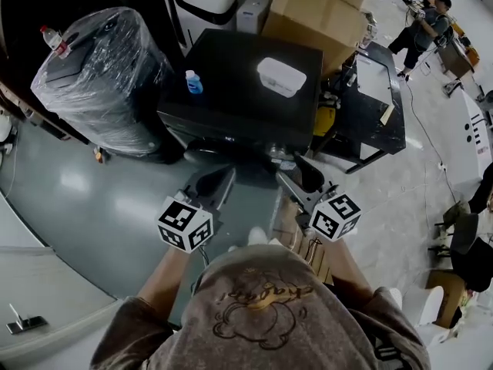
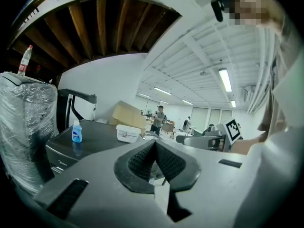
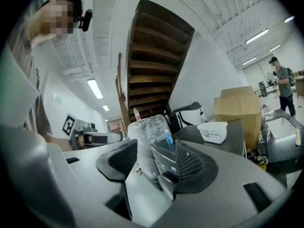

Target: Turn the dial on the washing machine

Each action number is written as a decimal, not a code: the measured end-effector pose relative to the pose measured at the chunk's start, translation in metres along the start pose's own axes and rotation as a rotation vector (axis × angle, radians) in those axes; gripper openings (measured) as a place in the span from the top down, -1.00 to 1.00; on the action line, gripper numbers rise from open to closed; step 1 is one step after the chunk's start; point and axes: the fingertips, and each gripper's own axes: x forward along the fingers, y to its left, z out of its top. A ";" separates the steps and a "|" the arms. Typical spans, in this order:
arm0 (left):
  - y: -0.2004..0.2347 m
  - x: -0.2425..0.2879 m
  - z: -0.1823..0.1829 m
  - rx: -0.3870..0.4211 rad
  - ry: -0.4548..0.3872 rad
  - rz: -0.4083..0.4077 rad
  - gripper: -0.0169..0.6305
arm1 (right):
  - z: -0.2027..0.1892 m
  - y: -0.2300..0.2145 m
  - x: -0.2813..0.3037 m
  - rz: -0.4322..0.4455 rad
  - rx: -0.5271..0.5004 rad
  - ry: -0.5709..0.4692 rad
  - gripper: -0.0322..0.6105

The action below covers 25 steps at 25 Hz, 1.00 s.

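Note:
The black washing machine (image 1: 239, 60) stands in front of me, its front panel (image 1: 231, 139) facing me. A small silvery part (image 1: 276, 154) shows at the panel's right end; I cannot tell whether it is the dial. My left gripper (image 1: 218, 179) hovers just before the front left, its pads pressed together (image 2: 155, 146), holding nothing. My right gripper (image 1: 298, 174) is at the front right, open (image 3: 154, 152). The machine's near corner (image 3: 165, 156) shows in the gap between its pads, apart from them.
A blue bottle (image 1: 193, 82) and a white lidded box (image 1: 281, 76) rest on the machine's top. A plastic-wrapped bulky object (image 1: 104, 75) stands to the left, cardboard boxes (image 1: 323, 10) behind, a black table (image 1: 377, 99) to the right. A person (image 1: 424, 29) stands far off.

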 end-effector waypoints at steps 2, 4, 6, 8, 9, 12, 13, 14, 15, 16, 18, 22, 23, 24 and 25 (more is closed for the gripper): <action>0.001 -0.008 0.000 0.009 0.004 0.013 0.97 | 0.002 0.012 -0.011 0.023 -0.028 0.008 0.16; 0.000 -0.014 0.000 0.020 0.003 0.027 0.97 | 0.006 0.020 -0.022 0.019 -0.046 -0.002 0.16; -0.003 -0.018 -0.001 0.020 -0.007 0.041 0.97 | 0.010 0.021 -0.032 -0.009 -0.074 -0.016 0.16; -0.003 -0.021 -0.003 -0.002 -0.025 0.054 0.97 | 0.010 0.020 -0.037 -0.039 -0.076 -0.035 0.16; -0.003 -0.021 -0.004 -0.015 -0.034 0.059 0.97 | 0.008 0.019 -0.038 -0.046 -0.063 -0.043 0.16; -0.004 -0.020 -0.008 -0.030 -0.052 0.063 0.97 | 0.004 0.020 -0.040 -0.062 -0.063 -0.057 0.26; -0.006 -0.019 -0.009 -0.030 -0.056 0.060 0.97 | 0.004 0.021 -0.042 -0.072 -0.083 -0.062 0.37; -0.008 -0.018 -0.009 -0.027 -0.059 0.055 0.97 | 0.006 0.021 -0.043 -0.082 -0.100 -0.070 0.47; -0.010 -0.018 -0.010 -0.021 -0.061 0.051 0.97 | 0.007 0.022 -0.045 -0.089 -0.110 -0.080 0.61; -0.012 -0.017 -0.011 -0.014 -0.063 0.048 0.97 | 0.008 0.024 -0.046 -0.093 -0.117 -0.087 0.75; -0.014 -0.017 -0.012 -0.004 -0.068 0.049 0.97 | 0.005 0.029 -0.046 -0.088 -0.132 -0.086 0.88; -0.012 -0.018 -0.023 -0.002 -0.077 0.067 0.97 | -0.015 0.034 -0.044 -0.085 -0.156 -0.056 0.89; -0.011 -0.018 -0.027 -0.005 -0.078 0.072 0.97 | -0.020 0.033 -0.044 -0.095 -0.145 -0.052 0.89; -0.010 -0.018 -0.031 -0.007 -0.080 0.078 0.97 | -0.026 0.030 -0.044 -0.102 -0.129 -0.049 0.89; -0.009 -0.018 -0.036 -0.010 -0.082 0.083 0.97 | -0.030 0.028 -0.043 -0.108 -0.115 -0.048 0.89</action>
